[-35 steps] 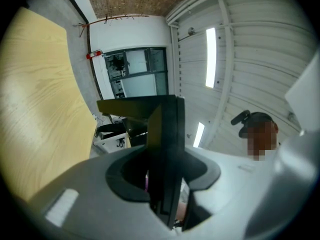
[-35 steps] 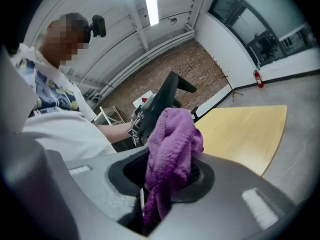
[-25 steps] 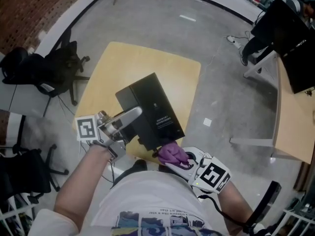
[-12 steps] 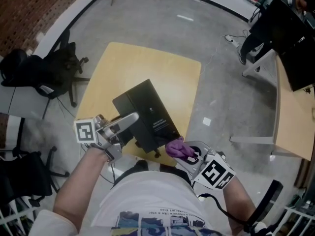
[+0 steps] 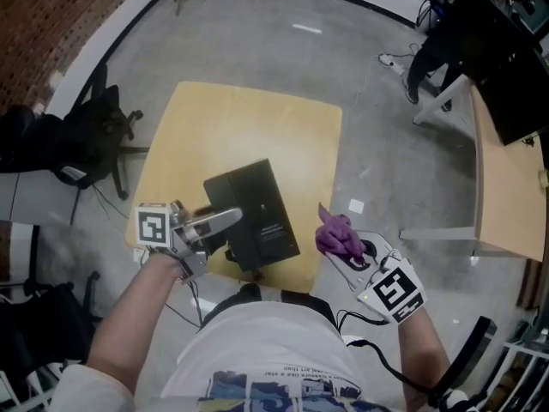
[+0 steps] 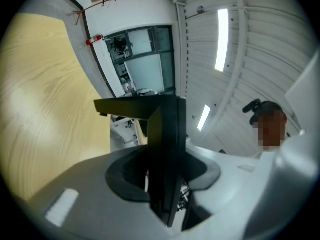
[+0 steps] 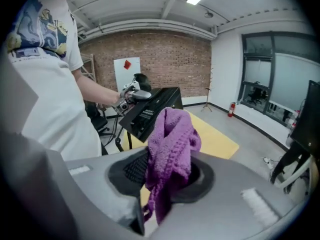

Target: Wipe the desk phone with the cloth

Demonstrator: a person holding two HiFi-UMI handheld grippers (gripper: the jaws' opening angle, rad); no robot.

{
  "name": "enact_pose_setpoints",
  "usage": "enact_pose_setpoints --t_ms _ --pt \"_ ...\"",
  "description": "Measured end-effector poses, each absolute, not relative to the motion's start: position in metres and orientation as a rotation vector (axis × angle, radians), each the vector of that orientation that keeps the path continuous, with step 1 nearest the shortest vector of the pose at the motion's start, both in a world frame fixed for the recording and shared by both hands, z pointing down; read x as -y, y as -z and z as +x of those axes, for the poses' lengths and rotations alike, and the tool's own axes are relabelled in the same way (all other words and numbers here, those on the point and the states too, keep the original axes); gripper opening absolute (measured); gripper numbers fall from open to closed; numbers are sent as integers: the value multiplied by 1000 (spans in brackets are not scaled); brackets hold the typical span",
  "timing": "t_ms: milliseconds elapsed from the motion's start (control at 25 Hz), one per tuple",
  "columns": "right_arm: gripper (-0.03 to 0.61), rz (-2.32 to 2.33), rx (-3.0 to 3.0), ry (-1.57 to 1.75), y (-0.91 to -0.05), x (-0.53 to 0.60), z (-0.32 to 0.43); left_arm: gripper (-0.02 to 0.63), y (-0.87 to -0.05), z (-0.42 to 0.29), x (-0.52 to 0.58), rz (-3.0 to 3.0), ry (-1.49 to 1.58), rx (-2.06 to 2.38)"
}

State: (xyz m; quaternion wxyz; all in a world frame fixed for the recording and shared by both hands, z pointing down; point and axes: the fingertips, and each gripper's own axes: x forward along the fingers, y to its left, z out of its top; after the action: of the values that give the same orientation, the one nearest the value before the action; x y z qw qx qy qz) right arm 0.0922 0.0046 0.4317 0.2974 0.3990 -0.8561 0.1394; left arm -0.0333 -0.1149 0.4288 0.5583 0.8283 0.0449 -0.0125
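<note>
As I look down in the head view, the left gripper (image 5: 225, 220) has its jaws clamped on the 8 o'clock edge of the desk phone (image 5: 257, 209). The phone is a black slab, tilted over the 6 o'clock side of the yellow table (image 5: 257, 127). At 3 o'clock from the phone, apart from it and past the table's edge, the right gripper (image 5: 345, 247) pinches the purple cloth (image 5: 334, 233).

In the left gripper view, the phone's thin edge stands between the two jaws, which press on it from both sides. I judge the casing stiff and smooth, and rather heavy for such a one-sided hold, so it may pivot. A deep grip over the edge seems wise.

In the right gripper view, the cloth bunches up from the closed jaws toward 12 o'clock. It looks soft, light and knitted, so it will fold under pressure. Its free top should meet the phone.
</note>
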Motion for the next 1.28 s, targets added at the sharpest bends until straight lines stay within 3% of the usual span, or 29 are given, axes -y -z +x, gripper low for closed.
enact_pose_setpoints --t_ms 720,1280 --pt "103 1552 2037 -625 -438 -11 99 179 -578 27 127 1922 -535 -409" --pt "103 1608 1987 -662 -442 -15 79 189 -610 36 138 1906 -632 -451"
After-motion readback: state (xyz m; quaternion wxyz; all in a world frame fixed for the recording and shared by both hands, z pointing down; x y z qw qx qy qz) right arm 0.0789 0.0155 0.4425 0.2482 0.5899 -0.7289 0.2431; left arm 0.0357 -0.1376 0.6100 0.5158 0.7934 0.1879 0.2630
